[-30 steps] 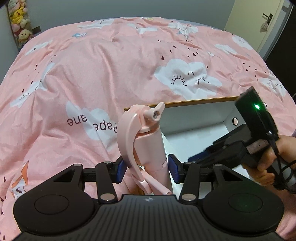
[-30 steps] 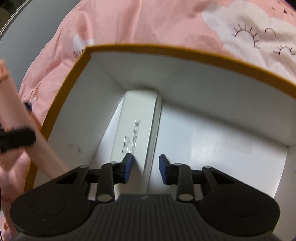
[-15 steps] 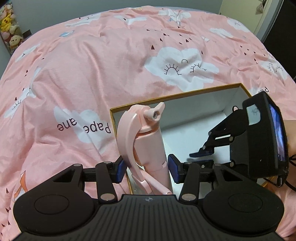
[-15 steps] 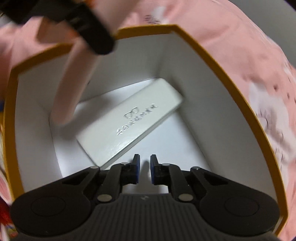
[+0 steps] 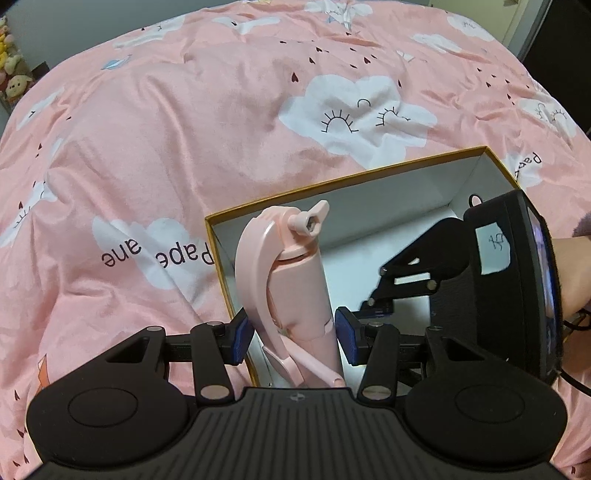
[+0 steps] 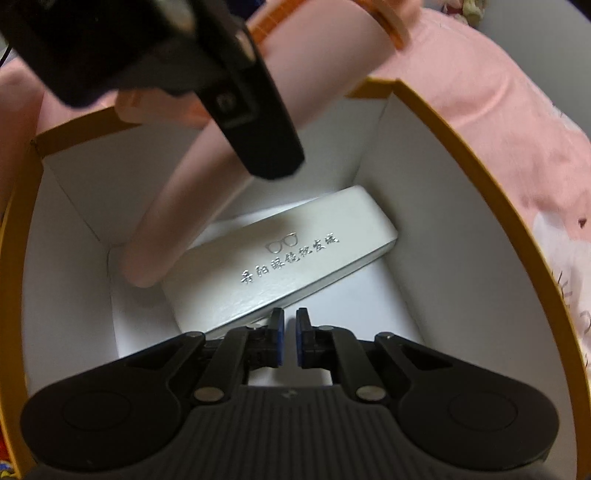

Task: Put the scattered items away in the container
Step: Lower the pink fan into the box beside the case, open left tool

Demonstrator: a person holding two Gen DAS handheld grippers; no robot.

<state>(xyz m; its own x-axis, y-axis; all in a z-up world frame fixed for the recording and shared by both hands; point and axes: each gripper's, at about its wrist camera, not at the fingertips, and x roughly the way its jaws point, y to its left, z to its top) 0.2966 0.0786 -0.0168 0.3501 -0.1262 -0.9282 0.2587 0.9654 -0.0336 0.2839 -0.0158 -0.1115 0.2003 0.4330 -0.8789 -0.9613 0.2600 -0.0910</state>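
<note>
One pink cloud-print duvet (image 5: 184, 147), grey wall (image 5: 92, 14)

The pink bedcover (image 5: 177, 122) carries the upside-down printed words "Pape" and "ane" on a white cloud. The white glasses case (image 6: 280, 266) in the box (image 6: 461, 155) shows a spectacles logo above silver Chinese characters, too small to read surely.

The right gripper (image 6: 290, 339) has just closed empty, rolling above the glasses case (image 6: 280, 266).
</note>
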